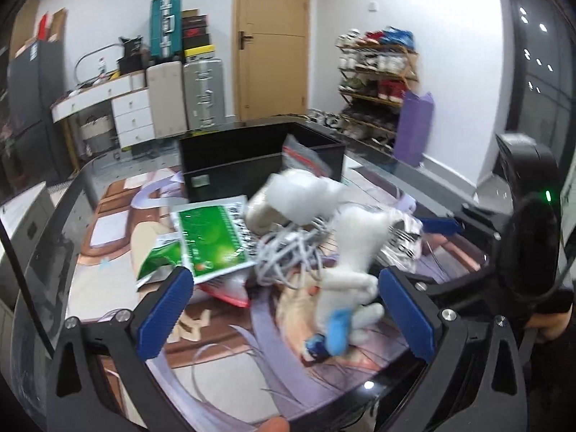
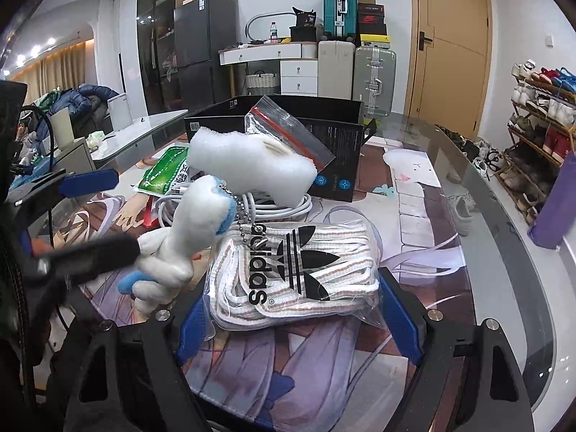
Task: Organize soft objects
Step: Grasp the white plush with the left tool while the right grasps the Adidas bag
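Softness governs everything here. The bag of laces lies at the near middle of the surface, between the pads of the right tool. Both pads meet its clear plastic sides, so I read it as pinched across its width. It should be light and limp. The film is slick, and the laces inside can slide and bunch, so a hold across the full bundle looks safer than one on a loose plastic corner.

The left tool is spread wide around the plush toy, which stands just left of the bag. The right-hand pad is at the toy's body, the other well apart. The toy is light and squashy and will give before it grips. Its body is a firmer place to hold than an ear or the bead chain.

Farther back are a foam piece resting on a coiled white cable, and a green packet to the left. A zip bag leans at the black box, likely the bin for all of these.
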### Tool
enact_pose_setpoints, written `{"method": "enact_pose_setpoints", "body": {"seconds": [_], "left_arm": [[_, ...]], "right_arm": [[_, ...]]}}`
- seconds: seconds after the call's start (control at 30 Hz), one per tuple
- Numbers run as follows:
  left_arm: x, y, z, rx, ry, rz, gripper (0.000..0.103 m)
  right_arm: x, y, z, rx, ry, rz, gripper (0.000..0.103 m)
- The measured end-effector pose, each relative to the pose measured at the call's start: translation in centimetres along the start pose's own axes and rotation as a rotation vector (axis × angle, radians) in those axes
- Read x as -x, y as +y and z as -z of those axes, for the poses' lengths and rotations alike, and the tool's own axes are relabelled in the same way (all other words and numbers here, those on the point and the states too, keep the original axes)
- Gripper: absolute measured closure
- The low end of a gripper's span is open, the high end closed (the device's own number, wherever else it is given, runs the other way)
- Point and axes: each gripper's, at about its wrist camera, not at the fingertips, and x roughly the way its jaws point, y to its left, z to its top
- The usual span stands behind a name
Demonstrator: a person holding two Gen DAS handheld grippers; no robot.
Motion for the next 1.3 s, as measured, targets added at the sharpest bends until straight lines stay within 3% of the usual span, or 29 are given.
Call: {"method": "enact_pose_setpoints", "body": {"seconds": [0.13, 0.33, 0.4, 0.67, 1.03, 1.3], "left_arm": [[-0.2, -1.2, 0.3, -0.044, 0.023, 0.05, 0.005], [0.0, -1.9, 0.5, -0.077, 0.03, 0.096, 0.028], [0.0, -2.1, 0.5, -0.084, 0.037, 0.109, 0.04], [-0.6, -2.8, 0.6, -0.075, 0.071, 0.146, 0.068], [0.4, -2.5, 0.4, -0.046, 0.042, 0.156, 0.071], [1.2, -0.8, -0.4, 0.023, 0.005, 0.095, 0.071]], "right_arm": [[0.0, 0.2, 0.1, 0.003, 0.002, -0.002, 0.018], [-0.1, 0.4, 0.3, 0.022, 0.008, 0.001, 0.018], [-0.2, 0.4, 0.3, 0.024, 0.007, 0.002, 0.018], [0.0, 0.7, 0.5, 0.034, 0.005, 0.017, 0.018], [0.1, 0.8, 0.5, 0.033, 0.002, 0.009, 0.018], [0.6, 0.7, 0.2, 0.023, -0.017, 0.001, 0.018]]}}
